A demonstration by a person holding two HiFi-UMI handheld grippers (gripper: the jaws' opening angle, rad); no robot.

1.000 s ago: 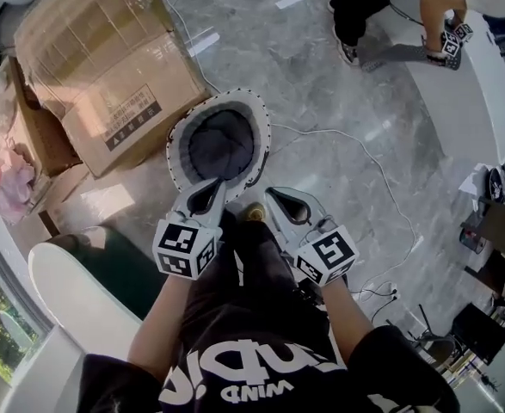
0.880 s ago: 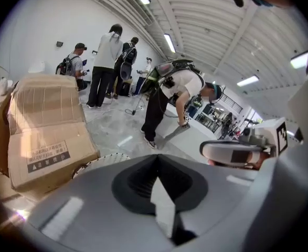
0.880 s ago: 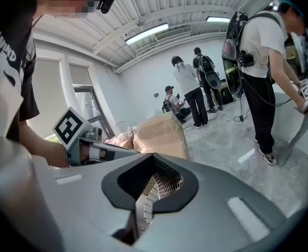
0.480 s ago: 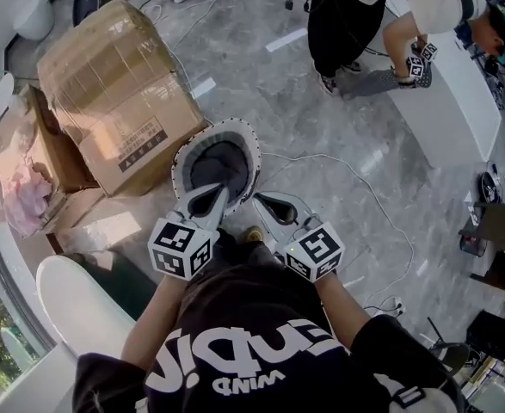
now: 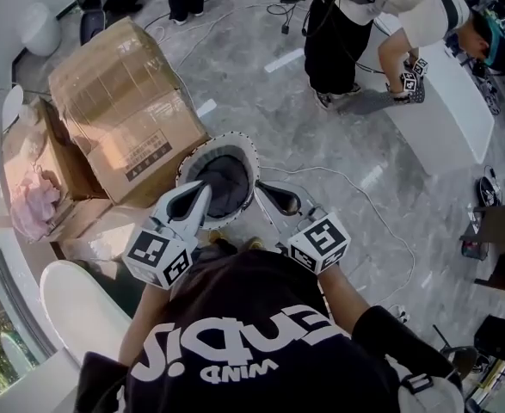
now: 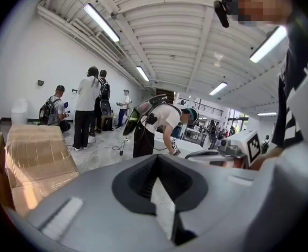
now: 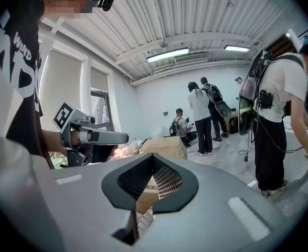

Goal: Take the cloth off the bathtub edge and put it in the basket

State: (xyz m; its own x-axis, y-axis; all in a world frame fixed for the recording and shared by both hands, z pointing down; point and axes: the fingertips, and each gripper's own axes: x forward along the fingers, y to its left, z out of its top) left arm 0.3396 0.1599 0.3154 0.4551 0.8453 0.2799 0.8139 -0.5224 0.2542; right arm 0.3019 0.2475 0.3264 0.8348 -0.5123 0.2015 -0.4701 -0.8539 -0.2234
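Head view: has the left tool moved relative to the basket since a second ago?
Yes. The left tool has shifted up the picture: its tip sat at the basket's near rim, now it overlaps the left rim.
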